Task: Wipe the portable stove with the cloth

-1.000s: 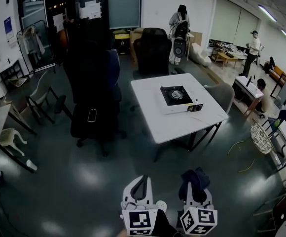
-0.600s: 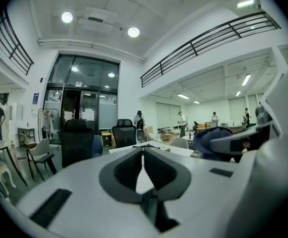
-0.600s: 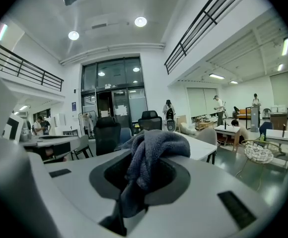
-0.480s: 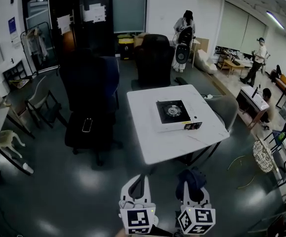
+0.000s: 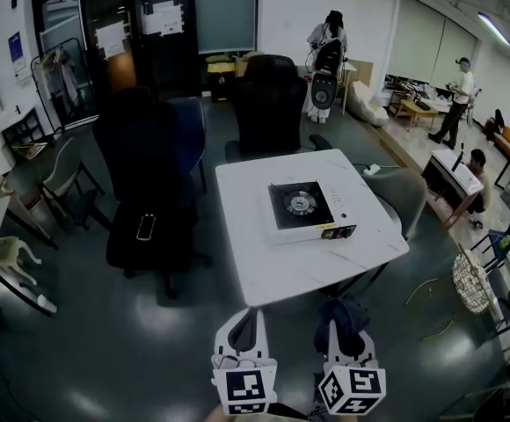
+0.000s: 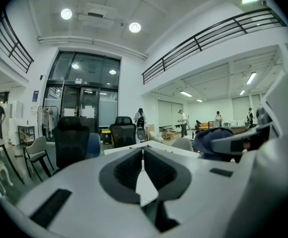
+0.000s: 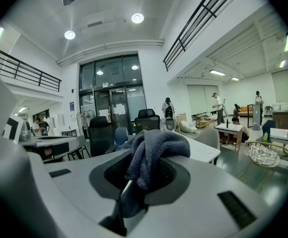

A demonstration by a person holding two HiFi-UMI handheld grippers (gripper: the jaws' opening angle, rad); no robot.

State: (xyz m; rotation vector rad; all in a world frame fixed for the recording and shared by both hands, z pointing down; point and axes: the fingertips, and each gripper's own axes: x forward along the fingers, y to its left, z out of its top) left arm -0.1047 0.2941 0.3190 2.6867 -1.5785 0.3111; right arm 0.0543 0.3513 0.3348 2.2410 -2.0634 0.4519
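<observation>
The portable stove [image 5: 300, 209], black on top with a round burner and a pale body, rests on a white square table [image 5: 257, 265] ahead of me. Both grippers hang low at the near edge of the table, short of the stove. My left gripper [image 5: 249, 325] is shut with nothing between its jaws [image 6: 143, 158]. My right gripper [image 5: 344, 320] is shut on a dark blue-grey cloth [image 7: 151, 152], which bunches over its jaw tips [image 5: 344, 313].
Black office chairs [image 5: 154, 178] stand left of and behind the table, one with a phone [image 5: 145, 226] on its seat. A grey chair [image 5: 405, 193] sits at the table's right. Several people stand or sit at the far right. A wire basket [image 5: 470, 280] is on the floor.
The table and stove have come nearer and shifted left in the head view as I walk toward them. Both grippers keep their places and states.
</observation>
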